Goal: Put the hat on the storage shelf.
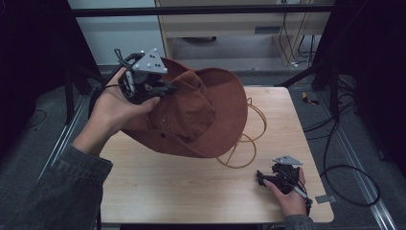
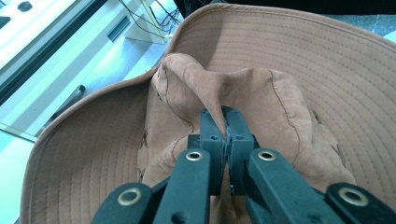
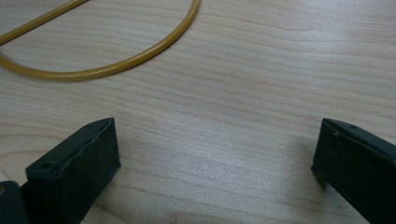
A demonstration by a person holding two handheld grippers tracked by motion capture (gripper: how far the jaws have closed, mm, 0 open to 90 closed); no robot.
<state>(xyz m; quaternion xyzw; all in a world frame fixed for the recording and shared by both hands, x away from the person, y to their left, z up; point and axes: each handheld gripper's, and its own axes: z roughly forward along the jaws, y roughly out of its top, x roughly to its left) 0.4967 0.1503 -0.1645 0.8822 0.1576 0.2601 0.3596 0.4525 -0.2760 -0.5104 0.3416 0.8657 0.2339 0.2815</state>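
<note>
High view has the left tongs (image 1: 168,88) up off the table (image 1: 191,191), holding a big rust-brown hat (image 1: 210,115) tilted above the far left part of it. In the left gripper view the jaws are squeezed together on a fold of the hat's crown. The right tongs (image 1: 261,178) sit low by the table's near right corner, jaws spread wide with nothing between them, near a yellow cord (image 3: 116,70) looped on the wood.
</note>
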